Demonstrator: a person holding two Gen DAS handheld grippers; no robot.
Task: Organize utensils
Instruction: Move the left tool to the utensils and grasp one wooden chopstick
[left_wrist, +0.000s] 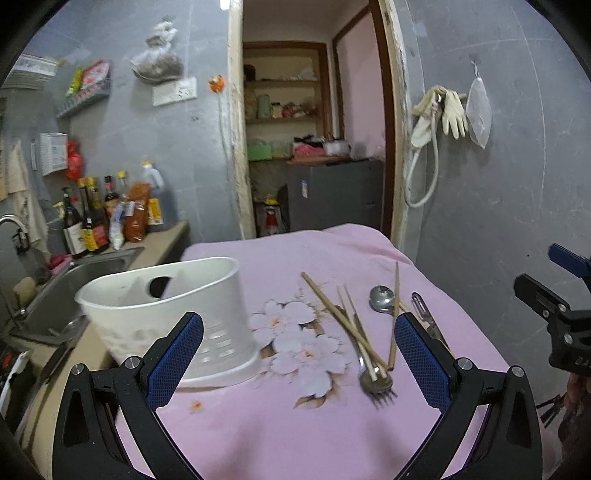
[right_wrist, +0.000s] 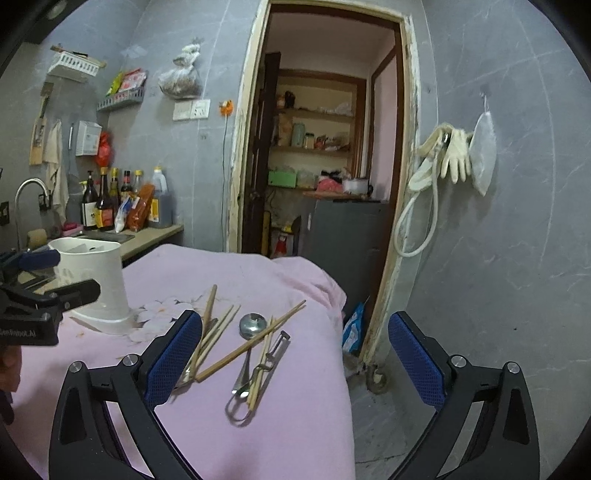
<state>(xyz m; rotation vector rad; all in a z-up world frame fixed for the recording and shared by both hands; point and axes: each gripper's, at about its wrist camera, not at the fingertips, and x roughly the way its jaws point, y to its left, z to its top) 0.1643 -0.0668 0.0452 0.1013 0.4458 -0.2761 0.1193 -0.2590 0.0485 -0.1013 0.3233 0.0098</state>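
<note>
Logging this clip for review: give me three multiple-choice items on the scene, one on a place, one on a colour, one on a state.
1. Where does the white utensil holder stand?
A. left of the utensils
B. in the sink
C. on the floor

2. What colour is the cloth under the utensils?
A. green
B. pink
C. black

3. How is the right gripper?
A. shut on the spoon
B. shut on a chopstick
C. open

Answers: 1 A, it stands on the cloth left of the chopsticks. 2 B, pink with flowers. 3 C, fingers wide apart, holding nothing.
</note>
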